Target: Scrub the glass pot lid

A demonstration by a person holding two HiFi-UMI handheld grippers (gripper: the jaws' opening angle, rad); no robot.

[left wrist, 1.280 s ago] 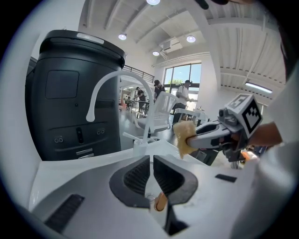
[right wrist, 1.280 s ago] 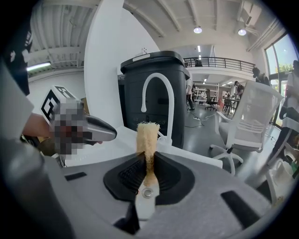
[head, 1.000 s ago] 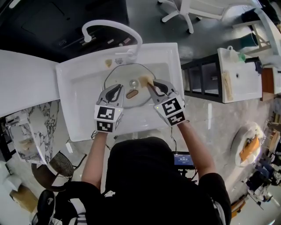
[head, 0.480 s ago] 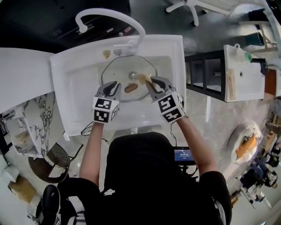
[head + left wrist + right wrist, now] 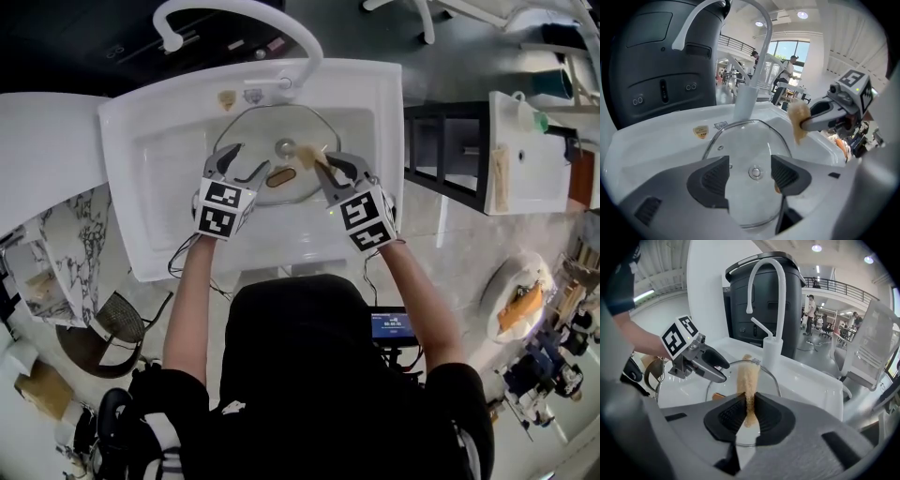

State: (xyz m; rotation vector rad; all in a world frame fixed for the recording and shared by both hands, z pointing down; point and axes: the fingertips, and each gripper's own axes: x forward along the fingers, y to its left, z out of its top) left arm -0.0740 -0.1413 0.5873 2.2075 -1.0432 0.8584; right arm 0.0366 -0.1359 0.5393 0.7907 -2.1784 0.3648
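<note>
So I'm at the setup bit, no actual scrubbing yet as far as I can judge. The glass pot lid point(image 5: 272, 127) lies flat in the white sink point(image 5: 150, 187), right under the faucet point(image 5: 772, 352), knob up. My right gripper point(image 5: 749, 416) is clamped on a tan scrub pad point(image 5: 747, 378), which sticks out past the jaws and hangs just over the lid near the knob; I can't tell if it's touching the glass. My left gripper point(image 5: 750, 176) has just been opening its jaws, and they're spread wide now with nothing pinched between the pads. I only see the lid's near side and knob through the gap. My read is that the left one is there to steady the lid. Next move, I figure: get the left jaws around the near rim and close gently so the lid doesn't skate around the basin, then press the pad down flat and start working it across the glass. The lid probably slides easily, so go easy on the pressure.
</note>
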